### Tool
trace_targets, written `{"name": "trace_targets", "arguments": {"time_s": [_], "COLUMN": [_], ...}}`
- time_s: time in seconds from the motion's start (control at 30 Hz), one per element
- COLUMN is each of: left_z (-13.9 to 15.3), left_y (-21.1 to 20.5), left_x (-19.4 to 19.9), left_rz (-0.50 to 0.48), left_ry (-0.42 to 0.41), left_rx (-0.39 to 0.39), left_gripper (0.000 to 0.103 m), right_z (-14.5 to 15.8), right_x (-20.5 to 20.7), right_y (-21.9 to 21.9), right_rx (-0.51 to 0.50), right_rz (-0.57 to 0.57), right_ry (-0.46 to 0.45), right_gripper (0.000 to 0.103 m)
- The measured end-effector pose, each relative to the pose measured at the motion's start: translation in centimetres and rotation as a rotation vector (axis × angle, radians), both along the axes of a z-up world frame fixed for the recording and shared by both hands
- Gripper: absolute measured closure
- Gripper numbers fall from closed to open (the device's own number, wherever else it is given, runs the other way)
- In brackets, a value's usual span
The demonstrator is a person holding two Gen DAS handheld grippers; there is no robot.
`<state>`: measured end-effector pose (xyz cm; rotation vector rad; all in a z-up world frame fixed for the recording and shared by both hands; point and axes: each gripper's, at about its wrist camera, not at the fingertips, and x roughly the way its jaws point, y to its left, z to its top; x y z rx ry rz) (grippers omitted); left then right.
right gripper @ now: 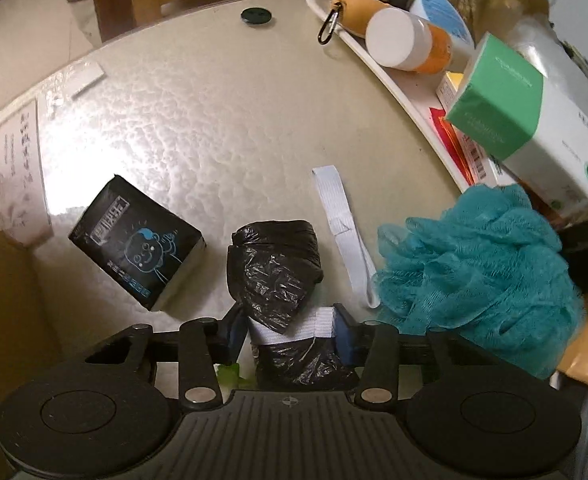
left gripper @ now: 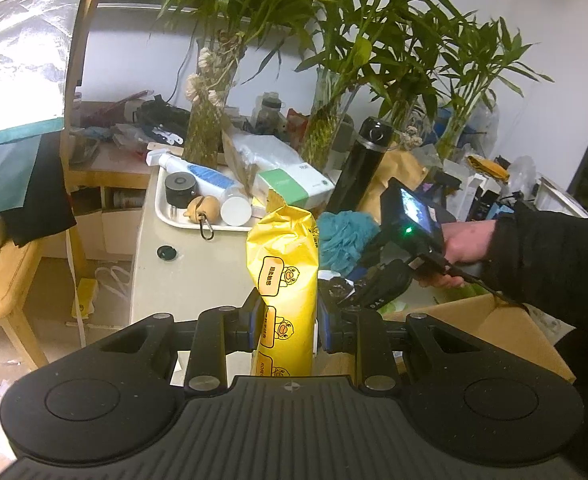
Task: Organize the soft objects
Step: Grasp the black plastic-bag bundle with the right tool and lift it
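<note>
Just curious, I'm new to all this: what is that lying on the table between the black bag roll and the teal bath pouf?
A white strap lies flat on the tabletop between the black bag roll and the teal bath pouf, its lower end touching the pouf. The right wrist view shows it.

Letters "DAS" show on my right gripper (left gripper: 378,300); print on the yellow duck packet (left gripper: 283,276) stays illegible.

Bag roll (right gripper: 273,264) mid-table (right gripper: 213,120) — tissue pack (right gripper: 137,240) left, mesh sponge (right gripper: 478,272) right, tray (right gripper: 394,76) behind.
</note>
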<state>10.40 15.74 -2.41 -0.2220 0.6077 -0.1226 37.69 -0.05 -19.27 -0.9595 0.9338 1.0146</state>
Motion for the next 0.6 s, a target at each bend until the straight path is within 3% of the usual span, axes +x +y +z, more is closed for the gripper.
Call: {"name": "trace_targets", "arguments": {"time_s": [0.13, 0.3, 0.43, 0.6], "left_z": [0.1, 0.9, 1.9, 3.2], "left_y": [0.1, -0.3, -0.7, -1.7], "left_x": [0.1, -0.2, -0.6, -0.9], "left_rz": [0.016, 0.022, 0.021, 0.003], "left_ry": [0.01, -0.001, -0.024, -0.045], "left_rx": [-0.009, 0.0, 0.004, 0.008], "left_gripper": [0.077, 0.077, 0.077, 0.077], "right_z": [1.3, 5.2, 8.4, 11.6], "right_x": [-0.3, -0.7, -2.8, -4.9], "right_y": [-0.3, -1.6, -2.7, -4.8], "right_rx": [0.054, 0.172, 0.24, 0.316], "right_rz": [-0.005, -0.058, -0.065, -0.118], "right_ry": [-0.056, -0.115, -0.206, -0.234], "right_gripper": [0.057, 0.057, 0.057, 0.057]}}
